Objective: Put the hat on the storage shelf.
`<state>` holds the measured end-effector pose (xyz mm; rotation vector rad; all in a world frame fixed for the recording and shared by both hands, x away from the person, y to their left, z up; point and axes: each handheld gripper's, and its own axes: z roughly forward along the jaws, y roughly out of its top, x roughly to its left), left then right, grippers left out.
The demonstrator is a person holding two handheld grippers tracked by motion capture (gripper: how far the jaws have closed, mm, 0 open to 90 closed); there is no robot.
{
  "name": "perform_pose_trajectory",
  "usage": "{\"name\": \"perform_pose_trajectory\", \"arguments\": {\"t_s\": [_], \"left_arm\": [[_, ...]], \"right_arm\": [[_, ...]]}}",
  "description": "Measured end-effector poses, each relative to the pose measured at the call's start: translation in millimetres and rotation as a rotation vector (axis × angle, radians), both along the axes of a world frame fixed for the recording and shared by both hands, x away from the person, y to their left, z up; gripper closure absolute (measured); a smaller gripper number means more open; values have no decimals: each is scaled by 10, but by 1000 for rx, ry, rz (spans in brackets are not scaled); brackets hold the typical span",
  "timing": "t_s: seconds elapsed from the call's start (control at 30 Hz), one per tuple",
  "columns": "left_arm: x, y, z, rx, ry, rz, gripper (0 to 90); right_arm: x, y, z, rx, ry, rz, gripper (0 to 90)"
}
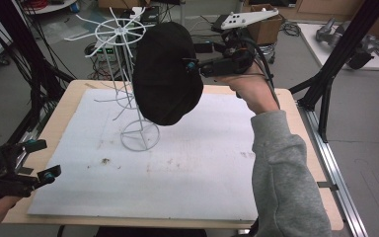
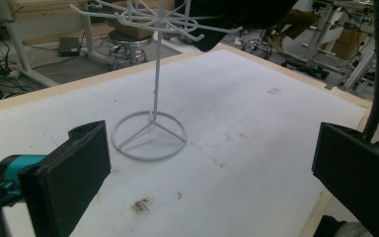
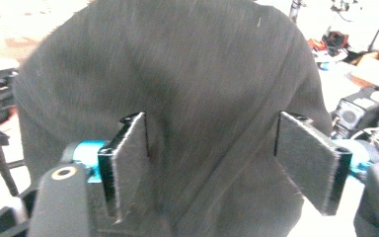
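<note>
A black hat (image 1: 168, 74) hangs on the white wire rack (image 1: 139, 134) at the back of the table, covering the rack's right-hand hooks. My right gripper (image 1: 192, 66) is up against the hat's right side. In the right gripper view its jaws stand apart around the dark fabric (image 3: 177, 74), open (image 3: 212, 148), with the pads off the cloth. Near the table's front left corner, my left gripper (image 1: 47, 158) is open and holds nothing. The left gripper view looks between its wide jaws (image 2: 212, 163) at the rack's ring base (image 2: 149, 136) and the hat's edge (image 2: 237, 19).
The rack stands on a white foam sheet (image 1: 187, 173) covering a wooden tabletop. Black frame posts (image 1: 335, 64) rise at the right, and cables hang at the left. A cardboard box (image 1: 269, 27) and other equipment sit on the floor beyond the table.
</note>
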<state>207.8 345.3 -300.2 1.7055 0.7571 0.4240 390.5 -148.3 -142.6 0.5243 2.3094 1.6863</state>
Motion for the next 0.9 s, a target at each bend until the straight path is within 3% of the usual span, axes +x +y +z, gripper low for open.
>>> {"name": "perform_pose_trajectory", "arguments": {"t_s": [0.13, 0.37, 0.4, 0.53, 0.9], "left_arm": [[18, -29, -4, 3, 2, -6, 18], [63, -84, 16, 1, -9, -25, 18], [79, -102, 23, -4, -10, -34, 18], [106, -124, 38, -10, -15, -46, 18], [209, -154, 116, -52, -53, -60, 18]], "right_arm": [[-26, 20, -14, -10, 28, 2, 116], [-105, 29, -5, -24, 42, -13, 109], [-144, 23, -5, -42, 19, -12, 109], [-185, -6, -9, -42, 23, -13, 109], [-485, -327, -148, 2, 6, -62, 109]]}}
